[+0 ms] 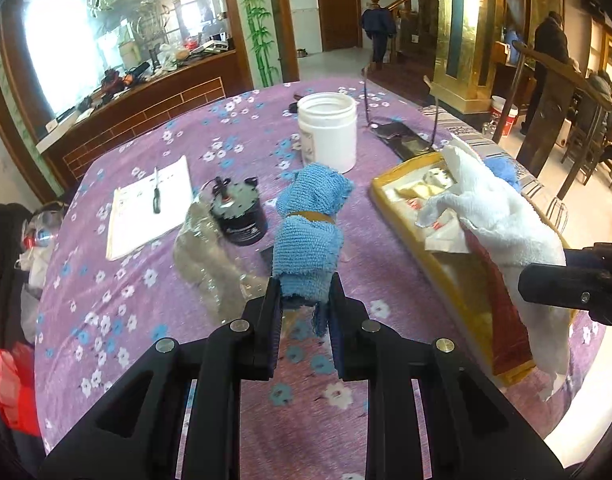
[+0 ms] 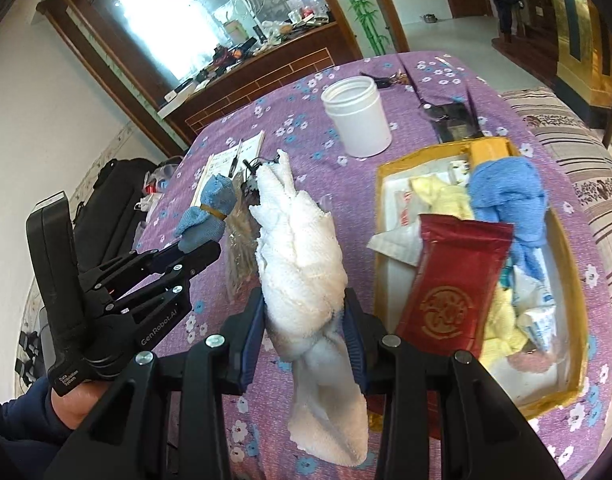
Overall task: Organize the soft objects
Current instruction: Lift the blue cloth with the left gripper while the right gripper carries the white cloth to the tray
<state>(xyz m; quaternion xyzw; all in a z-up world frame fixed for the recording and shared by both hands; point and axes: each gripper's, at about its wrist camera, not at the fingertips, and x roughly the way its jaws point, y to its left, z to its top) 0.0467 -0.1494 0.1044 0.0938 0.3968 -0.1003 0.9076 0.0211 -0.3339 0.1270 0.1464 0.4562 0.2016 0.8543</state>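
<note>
My left tool [image 1: 304,304] is pinching the blue rolled cloth [image 1: 309,228] by its lower end, pads pressed tight on the fabric, and the roll stands up off the counter [image 1: 146,280] with a tan band [image 1: 311,216] around its middle. My right tool [image 2: 304,316] is clamped on the white towel [image 2: 302,264], a knotted bundle rising above the pads with a loose tail hanging below them. Both cloths are up in the air over the purple flowered cover. Toward the counter's right edge sits the yellow-rimmed box [image 2: 573,264], already carrying another blue cloth [image 2: 505,196], a pale yellow cloth [image 2: 441,196] and a red packet [image 2: 453,276] leaning across its near side. Near the far edge stands an open white jar [image 1: 327,130]. Toward the left edge lies a notepad [image 1: 146,212] with a pen [image 1: 157,196] on it, a small black pot [image 1: 238,216] just beside it.
</note>
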